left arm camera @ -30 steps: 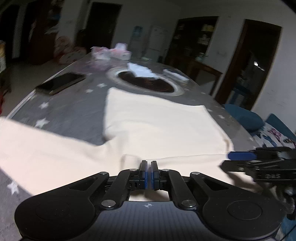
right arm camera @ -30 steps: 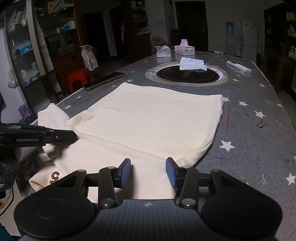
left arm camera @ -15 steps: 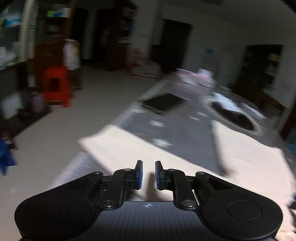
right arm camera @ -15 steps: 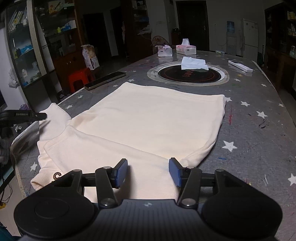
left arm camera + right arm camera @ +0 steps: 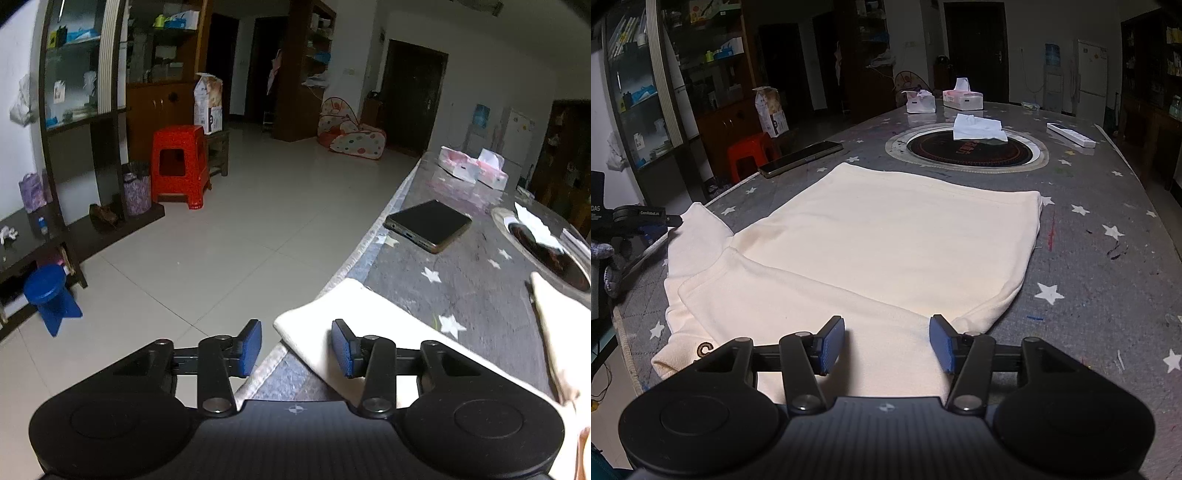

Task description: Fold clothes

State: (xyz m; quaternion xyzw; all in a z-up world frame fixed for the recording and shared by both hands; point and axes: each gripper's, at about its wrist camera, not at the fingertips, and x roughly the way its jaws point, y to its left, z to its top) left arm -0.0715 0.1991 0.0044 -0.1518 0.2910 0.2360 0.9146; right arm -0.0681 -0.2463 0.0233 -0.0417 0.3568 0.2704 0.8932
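Cream fabric: a sweater point(image 5: 886, 243) lies flat on the grey star-printed table point(image 5: 1089, 266), body toward 12 o'clock, one sleeve folded across the near edge.
Left sleeve: its cuff point(image 5: 332, 314) sits at the table's edge, at 9 o'clock of the body in the right wrist view.
Left gripper point(image 5: 296, 347): jaws opening, pads either side of the cuff end but not pressing it; released.
Right gripper point(image 5: 887, 345): jaws parted over the folded sleeve at 6 o'clock, gripping nothing.
Clutter: phone point(image 5: 801, 157), tissue boxes point(image 5: 962, 99) and a tissue point(image 5: 979, 127) toward 12 o'clock, well apart from the garment.
Step (judged): one sleeve appears folded in; the left sleeve is being lined up.
Next move (judged): close on the cuff, lift it clear, carry it across toward 3 o'clock; a slack grip could drop the cuff off the edge.
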